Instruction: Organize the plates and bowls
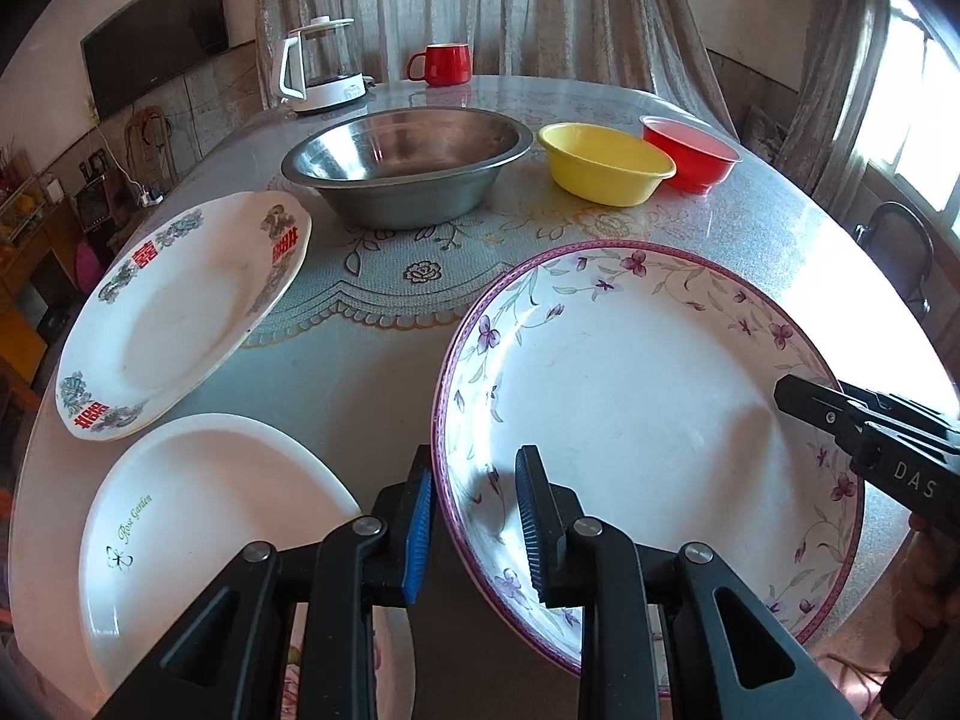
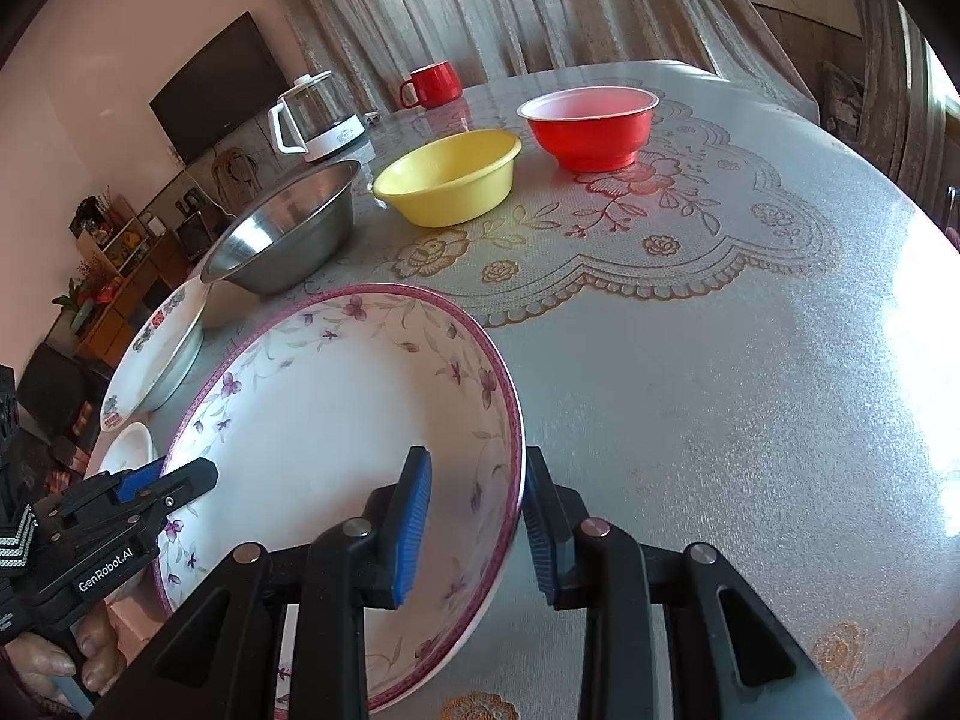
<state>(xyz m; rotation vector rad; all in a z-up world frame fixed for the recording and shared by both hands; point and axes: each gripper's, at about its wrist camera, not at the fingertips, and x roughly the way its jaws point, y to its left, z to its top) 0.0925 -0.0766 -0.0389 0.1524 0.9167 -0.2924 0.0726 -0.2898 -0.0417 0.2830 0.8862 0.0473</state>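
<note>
step: two-handed plate carry | your left gripper [image 1: 474, 516] and right gripper [image 2: 477, 519] each clamped on opposite rims of floral plate [image 1: 648, 396], keeps it level | plate raised over table [image 2: 690, 372], beside white plate [image 1: 198, 516]

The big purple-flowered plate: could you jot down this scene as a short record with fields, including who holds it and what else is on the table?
held item: large white plate with purple flowers and a pink rim
left gripper: straddles its left rim
right gripper: straddles its right rim
other plates: white plate with red and green motifs; plain white plate
bowls: steel bowl, yellow plastic bowl, red plastic bowl
far edge: white kettle, red mug
</note>
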